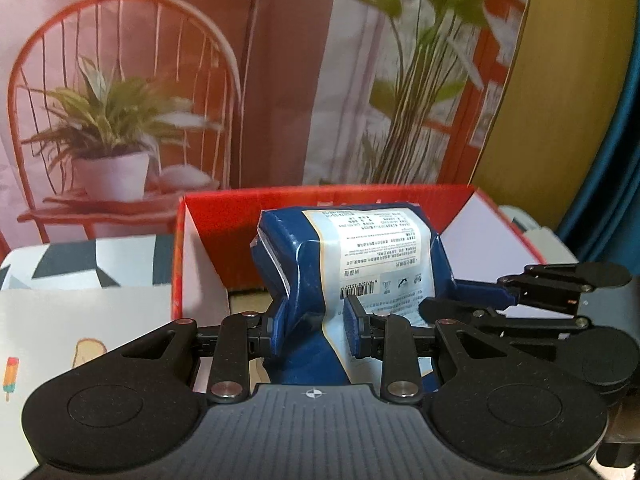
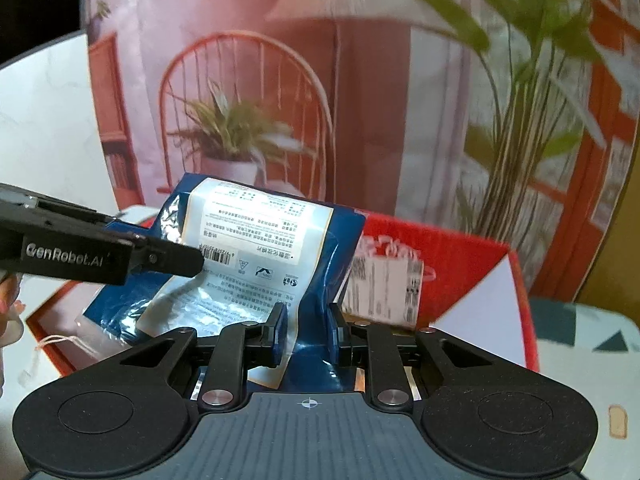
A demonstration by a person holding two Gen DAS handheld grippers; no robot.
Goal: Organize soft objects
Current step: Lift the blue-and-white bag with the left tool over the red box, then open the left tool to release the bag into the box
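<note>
Both grippers are clamped on the same blue pouch (image 1: 320, 264), one at each side of its near edge. Left gripper (image 1: 314, 328) has its pads pinching a fold of the blue film, which buckles between them. Right gripper (image 2: 306, 332) is pinched tighter on the other side, with film creased in the narrow gap. A two-handed hold makes sense: the pouch is soft and slack, and one grip would probably let it flop and twist. In the right wrist view the left gripper's fingers cross in from the left edge over the barcode. The pouch hangs label side toward the cameras, tilted back, over the open red box (image 1: 400, 196). Its far end is above the box mouth, not resting inside yet as far as I can tell. The box's white inner walls and cardboard floor are visible; a string tag lies near its left corner in the right view. Box sits on a patterned tablecloth (image 1: 80, 264). Behind is a printed backdrop (image 1: 120, 80) with a chair and plants. Likely step: lowering the pouch into the box.
</note>
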